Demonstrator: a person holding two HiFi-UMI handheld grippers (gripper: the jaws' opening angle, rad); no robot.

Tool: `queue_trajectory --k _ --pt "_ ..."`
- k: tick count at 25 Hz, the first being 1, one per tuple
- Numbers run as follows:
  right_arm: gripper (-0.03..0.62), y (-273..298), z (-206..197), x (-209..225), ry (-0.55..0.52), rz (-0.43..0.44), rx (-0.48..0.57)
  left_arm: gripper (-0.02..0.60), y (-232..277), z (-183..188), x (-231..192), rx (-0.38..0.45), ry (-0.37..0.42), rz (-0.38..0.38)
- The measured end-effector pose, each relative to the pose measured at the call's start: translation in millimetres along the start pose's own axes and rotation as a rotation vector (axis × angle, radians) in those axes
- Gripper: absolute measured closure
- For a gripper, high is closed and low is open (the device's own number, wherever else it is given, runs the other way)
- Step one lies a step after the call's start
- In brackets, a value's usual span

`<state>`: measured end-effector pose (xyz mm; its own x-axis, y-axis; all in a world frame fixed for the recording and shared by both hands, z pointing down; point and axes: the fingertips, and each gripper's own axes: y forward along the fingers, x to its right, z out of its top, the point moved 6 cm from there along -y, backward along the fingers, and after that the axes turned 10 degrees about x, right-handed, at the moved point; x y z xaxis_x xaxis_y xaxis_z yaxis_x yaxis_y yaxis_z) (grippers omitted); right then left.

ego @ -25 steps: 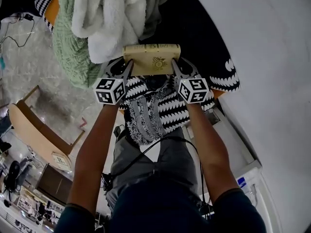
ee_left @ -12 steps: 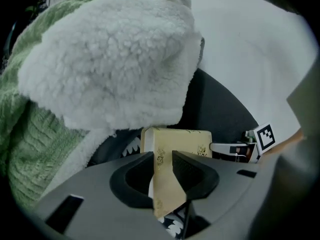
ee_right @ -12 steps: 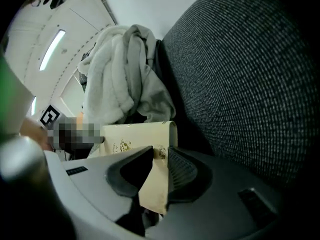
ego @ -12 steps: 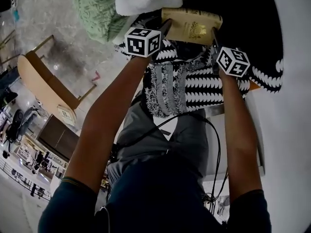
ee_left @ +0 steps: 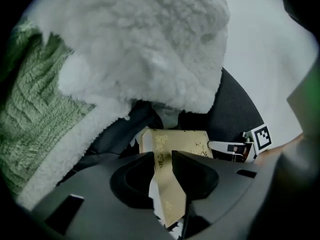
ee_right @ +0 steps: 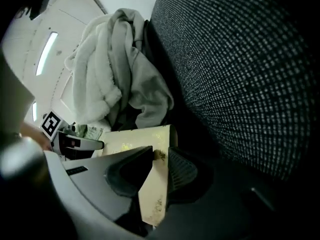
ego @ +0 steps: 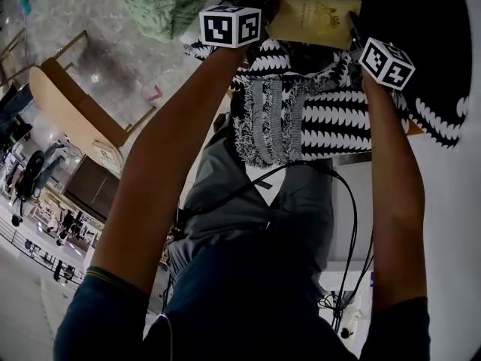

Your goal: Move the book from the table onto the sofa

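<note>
A cream book with gold ornament [ego: 312, 17] is held flat between my two grippers at the top of the head view, over the dark sofa seat. My left gripper [ego: 264, 13] is shut on the book's left edge, and its pads clamp the cover [ee_left: 167, 166]. My right gripper [ego: 352, 32] is shut on the right edge, with the cover pinched between its pads [ee_right: 159, 159]. From the left gripper view the book [ee_left: 175, 141] lies just below a white fleece blanket. The far part of the book is hidden under the blanket's edge.
A white fleece blanket [ee_left: 150, 49] and a green knit blanket [ee_left: 30, 119] are heaped on the sofa behind the book. A grey garment [ee_right: 135, 79] hangs beside the dark mesh sofa back [ee_right: 240, 74]. A black-and-white patterned throw [ego: 316, 119] covers the seat's front. A wooden chair [ego: 83, 119] stands on the floor at left.
Both grippers have sunk with the book toward the sofa seat and now sit nearer the top of the head view. Both grips on the book look unchanged.
</note>
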<state>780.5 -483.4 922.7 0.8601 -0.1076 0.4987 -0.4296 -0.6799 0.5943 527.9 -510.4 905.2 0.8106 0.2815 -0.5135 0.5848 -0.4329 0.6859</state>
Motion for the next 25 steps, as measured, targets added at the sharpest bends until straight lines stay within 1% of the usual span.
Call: queue_trajectory --k 4,9,11,14,16,25 --pt "0.499 16 -5 0 0.040 -0.014 -0.022 0.469 2 -4 -15 0.001 -0.099 0.007" --pt "0.494 24 4 2 0.043 -0.040 -0.012 0.469 7 -2 -18 0.026 -0.146 0.021" --pt "0.494 24 3 1 0.041 -0.049 -0.013 0.469 5 -2 -19 0.029 -0.144 0.035" --pt "0.493 24 -3 1 0.035 -0.055 -0.011 0.459 0 -2 -28 0.045 -0.128 0.077" --pt "0.488 23 -2 0 0.027 -0.054 -0.009 0.454 -4 2 -32 0.062 -0.134 0.092" --pt "0.482 7 6 -5 -0.009 -0.082 -0.043 0.454 -23 17 -28 0.069 -0.139 0.079"
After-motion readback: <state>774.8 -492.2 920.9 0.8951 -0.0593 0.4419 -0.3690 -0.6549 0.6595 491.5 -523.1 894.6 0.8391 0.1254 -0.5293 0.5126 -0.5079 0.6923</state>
